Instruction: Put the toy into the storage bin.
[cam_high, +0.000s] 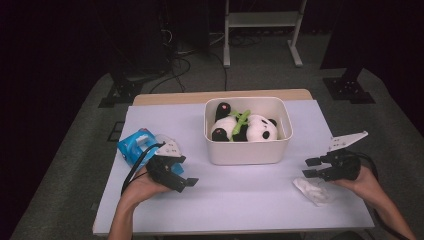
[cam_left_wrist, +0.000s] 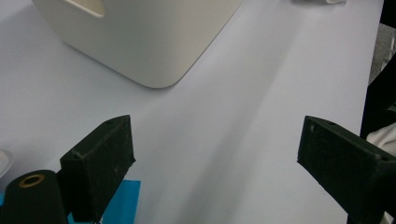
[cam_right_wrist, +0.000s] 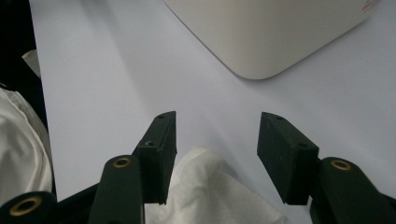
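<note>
**Both tongs open, crumpled tissue under the right pair**

Nearest the person, two forearms come in over the counter's front edge, one on each side of the white bin, which serves as the landmark. Left of the bin and nearer the front edge, the left tongs stand with their jaws wide apart and nothing between them; in the left gripper view only bare counter lies between the pads, with the bin's rounded corner ahead. Just behind that hand, left of the bin, lies a blue packet close to the counter's left edge.

Right of the bin and nearer the front, the right tongs point toward it with jaws apart. A crumpled white tissue lies on the counter just below them; in the right gripper view the tissue sits low between the pads, which do not press on it. It lies near the counter's front right corner.

Between the two hands, the strip in front of the bin is open counter. Inside the bin lies a panda plush with a green piece across it. Behind the bin, a wooden edge ends the counter.
</note>
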